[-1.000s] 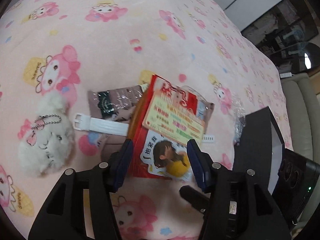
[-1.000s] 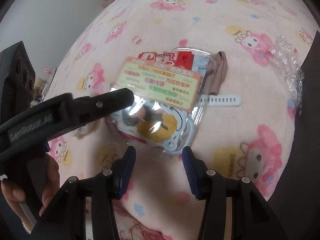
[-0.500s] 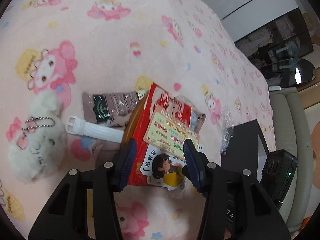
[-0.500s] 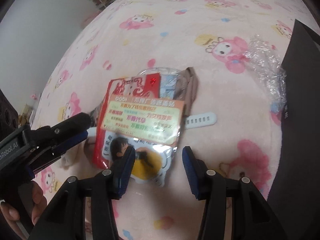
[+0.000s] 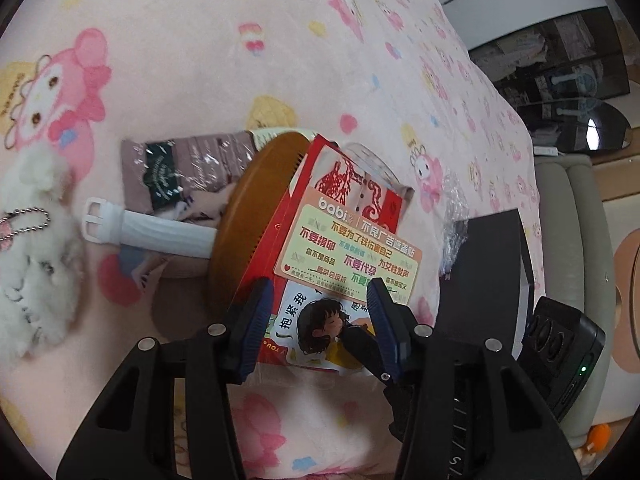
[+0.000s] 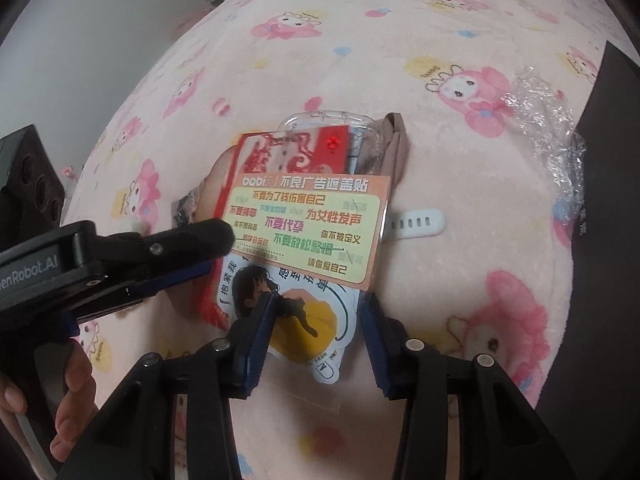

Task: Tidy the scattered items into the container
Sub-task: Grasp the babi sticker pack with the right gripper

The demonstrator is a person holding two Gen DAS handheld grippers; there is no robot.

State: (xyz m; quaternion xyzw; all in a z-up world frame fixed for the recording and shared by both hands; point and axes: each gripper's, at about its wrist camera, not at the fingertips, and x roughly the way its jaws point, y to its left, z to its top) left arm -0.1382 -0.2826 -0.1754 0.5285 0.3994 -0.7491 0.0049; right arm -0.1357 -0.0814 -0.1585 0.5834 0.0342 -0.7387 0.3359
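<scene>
A pile of flat items lies on the pink cartoon blanket point(image 5: 180, 60): a sticker sheet with green and orange text point(image 5: 348, 258) point(image 6: 308, 226), a red paper-cut card point(image 5: 352, 184) point(image 6: 296, 152), a cartoon-girl sticker point(image 5: 320, 328) point(image 6: 296, 312) and a clear case point(image 6: 360, 136). A brown wooden disc point(image 5: 244, 216) leans under the pile. My left gripper point(image 5: 320, 300) is open, its jaws either side of the pile's near edge. My right gripper point(image 6: 316, 312) is open over the girl sticker from the other side.
A white watch strap point(image 5: 152, 232) point(image 6: 420, 222), a brown foil packet point(image 5: 188, 160) and a white plush keychain point(image 5: 28, 264) lie left of the pile. Crumpled clear wrap point(image 6: 548, 136) and a black box point(image 5: 488, 276) point(image 6: 608, 184) are at the right.
Both grippers have moved in closer to the pile, which now sits between their open jaws. The pile's items have not shifted noticeably.
</scene>
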